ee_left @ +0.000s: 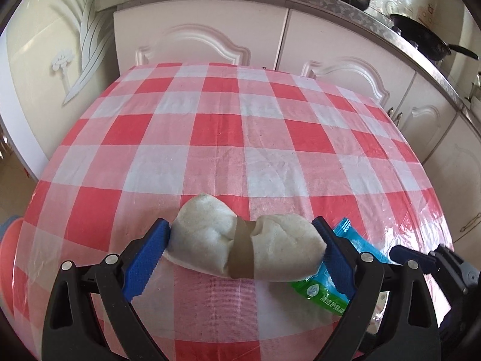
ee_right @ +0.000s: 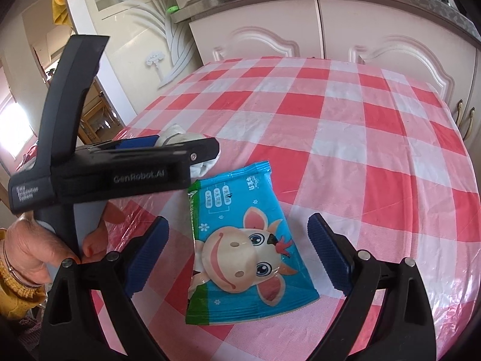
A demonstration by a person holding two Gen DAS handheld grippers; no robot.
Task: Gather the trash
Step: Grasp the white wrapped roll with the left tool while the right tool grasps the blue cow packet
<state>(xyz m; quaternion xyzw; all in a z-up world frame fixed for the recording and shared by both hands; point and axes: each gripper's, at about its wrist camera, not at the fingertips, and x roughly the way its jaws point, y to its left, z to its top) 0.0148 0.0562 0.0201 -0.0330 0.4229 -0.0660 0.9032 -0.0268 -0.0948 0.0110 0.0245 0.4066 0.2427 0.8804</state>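
Two blue-padded fingers of the left gripper [ee_left: 245,251] bracket one white wad of tissue [ee_left: 210,234], bound at its middle by a single brown tape band [ee_left: 242,251]. Both pads appear to touch the wad's ends, so the tool is closed onto it at moderate width. The wad's long axis runs left to right across the left wrist view, spanning pad to pad.

One blue-and-green wet-wipe packet [ee_right: 240,246], printed with a cartoon calf, lies flat between the widely spread fingers of the right gripper [ee_right: 239,255], which hold nothing; neither pad touches it. Its long axis runs roughly away from the right wrist camera, tilted slightly, the green-trimmed edge toward the left. In the left wrist view the same packet protrudes from beneath the wad's right end.

Both items sit near the front edge of one table covered by a red, pink and white checked plastic cloth [ee_left: 240,138]. White panelled cabinets [ee_left: 210,39] under a speckled counter stand behind; two dark pans [ee_left: 433,39] rest on the counter. One hand [ee_right: 27,252] grips the left tool's handle.
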